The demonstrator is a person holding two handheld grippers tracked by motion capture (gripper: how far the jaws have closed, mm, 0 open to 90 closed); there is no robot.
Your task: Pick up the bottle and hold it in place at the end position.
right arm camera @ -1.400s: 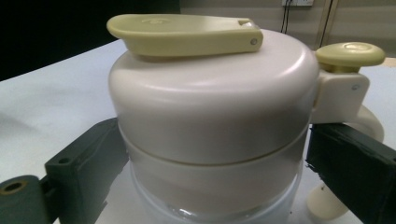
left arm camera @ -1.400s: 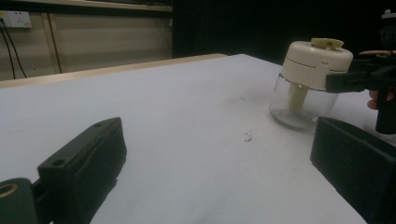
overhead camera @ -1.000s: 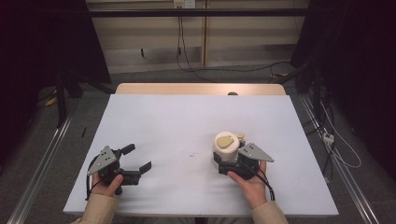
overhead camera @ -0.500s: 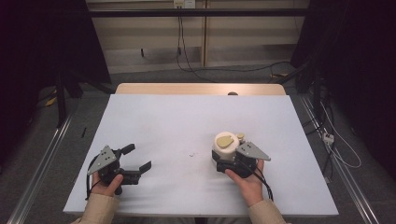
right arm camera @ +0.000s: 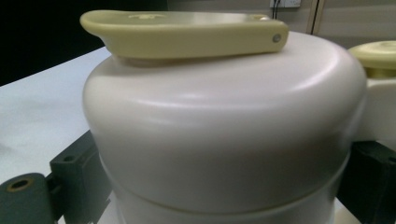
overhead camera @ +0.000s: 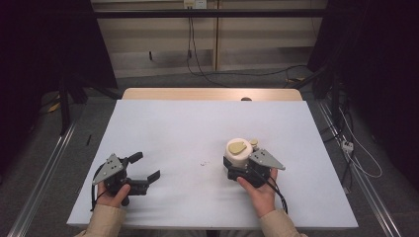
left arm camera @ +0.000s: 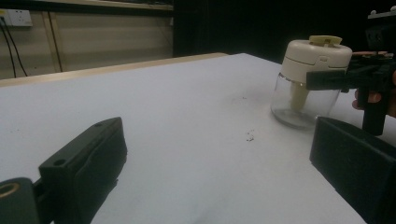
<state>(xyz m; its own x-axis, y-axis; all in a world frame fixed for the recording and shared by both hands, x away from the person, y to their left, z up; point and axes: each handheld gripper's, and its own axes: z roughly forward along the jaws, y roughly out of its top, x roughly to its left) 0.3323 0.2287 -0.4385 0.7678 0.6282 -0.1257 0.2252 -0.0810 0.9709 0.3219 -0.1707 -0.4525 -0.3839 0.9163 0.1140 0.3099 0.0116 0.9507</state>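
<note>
White table (overhead camera: 163, 123): landmark, bare apart from small crumb specks near centre. Jar (overhead camera: 239, 154) upright right of table centre, cream lid, clear glass base, long axis vertical. Right gripper (overhead camera: 236, 168) clamped on jar at lid height, jaws either side. Left gripper (overhead camera: 144, 170) well left of jar, jaws spread wide, empty, jar off to its right.

**Rig appearance**

Left gripper (overhead camera: 143, 167): black body, grey three-cornered plate on top, two blocky black jaws with a small hole near each base. Right gripper (overhead camera: 236, 159): same black build and grey plate; a black cable trails back from it. Both sleeves (overhead camera: 106, 219) are tan, ending at the wrist.
</note>
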